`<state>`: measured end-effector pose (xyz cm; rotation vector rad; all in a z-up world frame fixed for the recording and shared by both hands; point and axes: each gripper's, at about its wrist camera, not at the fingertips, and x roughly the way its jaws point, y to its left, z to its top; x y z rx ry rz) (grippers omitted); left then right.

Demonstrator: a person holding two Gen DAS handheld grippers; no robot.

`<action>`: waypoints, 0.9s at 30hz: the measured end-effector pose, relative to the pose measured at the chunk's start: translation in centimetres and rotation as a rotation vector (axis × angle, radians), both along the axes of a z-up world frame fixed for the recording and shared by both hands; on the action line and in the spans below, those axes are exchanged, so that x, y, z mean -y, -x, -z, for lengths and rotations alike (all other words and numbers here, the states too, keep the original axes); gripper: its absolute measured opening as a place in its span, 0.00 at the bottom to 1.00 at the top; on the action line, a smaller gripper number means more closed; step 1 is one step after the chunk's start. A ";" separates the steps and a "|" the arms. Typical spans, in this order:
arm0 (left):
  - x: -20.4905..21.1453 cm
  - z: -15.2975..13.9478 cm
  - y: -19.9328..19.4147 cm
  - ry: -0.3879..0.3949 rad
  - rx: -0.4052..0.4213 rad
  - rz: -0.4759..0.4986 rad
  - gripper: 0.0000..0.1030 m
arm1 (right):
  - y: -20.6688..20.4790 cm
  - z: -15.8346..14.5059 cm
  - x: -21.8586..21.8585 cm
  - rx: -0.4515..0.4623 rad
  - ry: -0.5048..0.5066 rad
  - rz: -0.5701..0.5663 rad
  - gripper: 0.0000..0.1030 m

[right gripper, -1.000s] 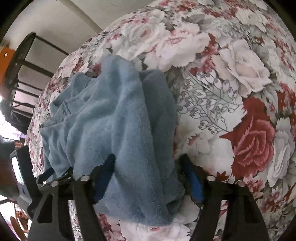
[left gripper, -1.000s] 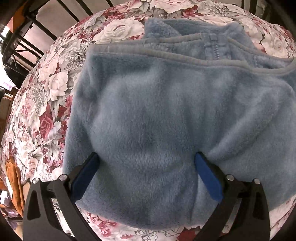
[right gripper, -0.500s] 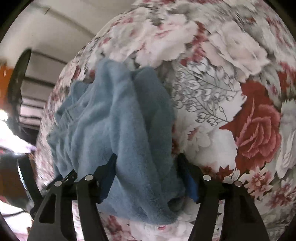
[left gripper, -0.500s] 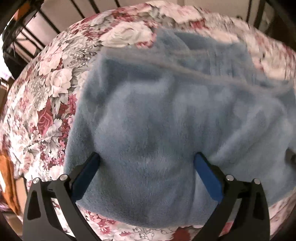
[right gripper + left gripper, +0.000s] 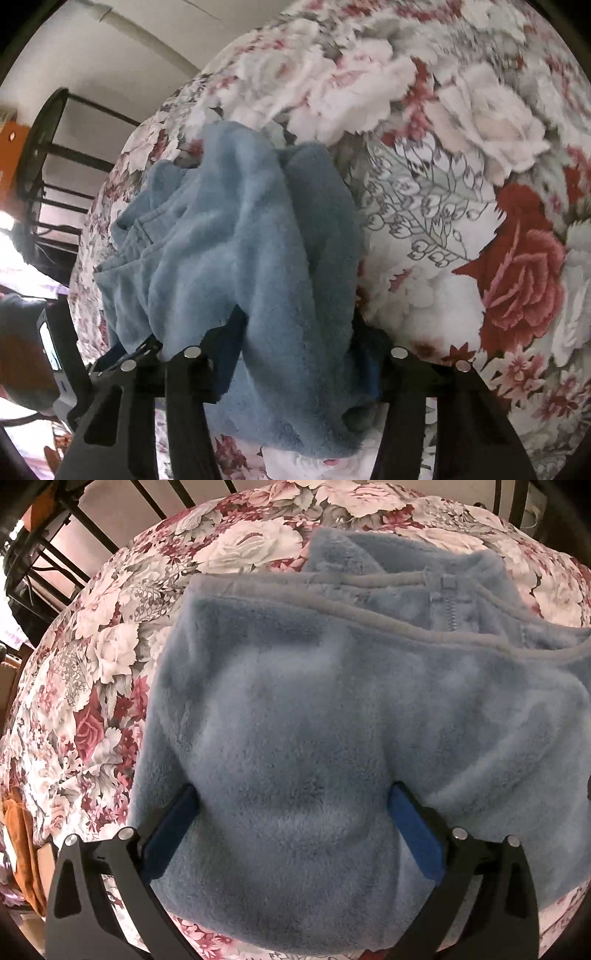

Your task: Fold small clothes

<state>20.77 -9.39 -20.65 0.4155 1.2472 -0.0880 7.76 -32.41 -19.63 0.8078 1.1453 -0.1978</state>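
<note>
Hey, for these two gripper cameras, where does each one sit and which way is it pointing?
Left wrist view: sits on the left gripper, looking steeply down at the blue fleece top and its zipper on the floral sheet; both fingers show.
Right wrist view: sits on the right gripper, looking down at a bunched part of the top; its jaws, just closing, squeeze it.
Shared: the same top and sheet.
</note>
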 end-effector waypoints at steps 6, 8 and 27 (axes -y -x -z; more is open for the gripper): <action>0.3 0.1 0.5 -0.004 0.009 0.002 0.96 | 0.2 -1.6 -0.3 0.019 0.017 0.008 0.39; 0.2 0.1 0.8 -0.004 0.010 0.003 0.96 | 0.2 -2.3 -0.6 0.029 0.026 0.007 0.37; -1.7 -1.6 0.7 0.068 -0.027 -0.009 0.96 | -2.3 -8.5 -8.0 0.115 0.111 -0.083 0.30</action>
